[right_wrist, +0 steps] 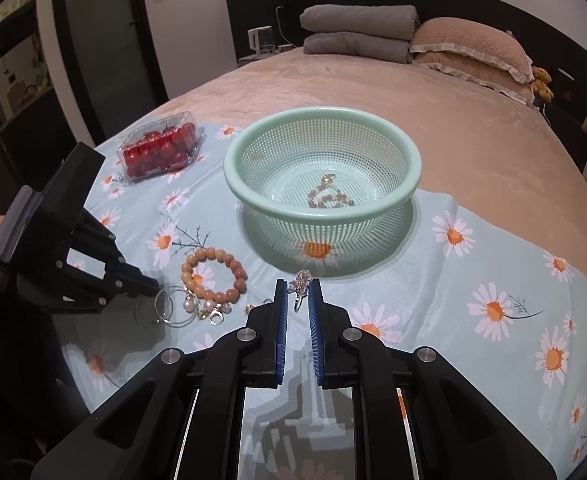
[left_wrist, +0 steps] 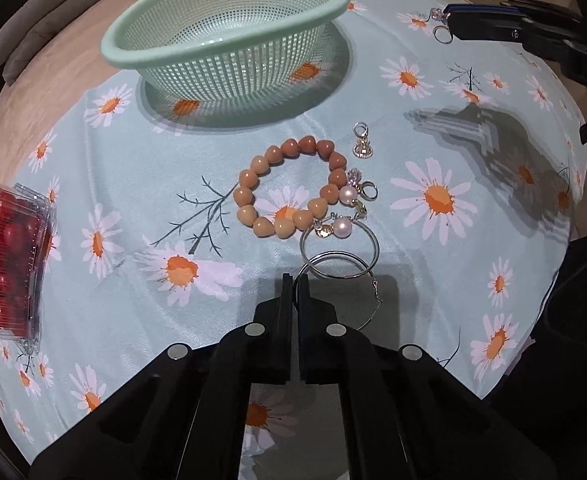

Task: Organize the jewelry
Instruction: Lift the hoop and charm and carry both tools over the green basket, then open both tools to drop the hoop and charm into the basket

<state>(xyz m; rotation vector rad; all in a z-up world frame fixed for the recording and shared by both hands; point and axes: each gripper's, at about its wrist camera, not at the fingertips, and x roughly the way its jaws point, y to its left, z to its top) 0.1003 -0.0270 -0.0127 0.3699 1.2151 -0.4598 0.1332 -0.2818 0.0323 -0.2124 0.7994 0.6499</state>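
Between the tips of the left claw, nothing is sitting that I can make out: its jaws are standing pressed together, pointing steeply down at the flowered cloth spread over the bed. Just beyond and to the right of those tips two thin hoop earrings are lying overlapped, the nearer rim almost touching the right jaw, so this claw is by far the nearer one for them. Past the hoops, toward the middle of the cloth, a small heap of pearl earrings is resting against a bead bracelet, and a small gold charm is lying just beyond the bracelet.

The right claw is hanging above the cloth well apart from that pile, its jaws nearly closed on a crystal earring. Directly ahead of it, near the cloth's far edge, the green basket is standing upright with one beaded piece already inside. A box of tomatoes is sitting at the cloth's far left corner.
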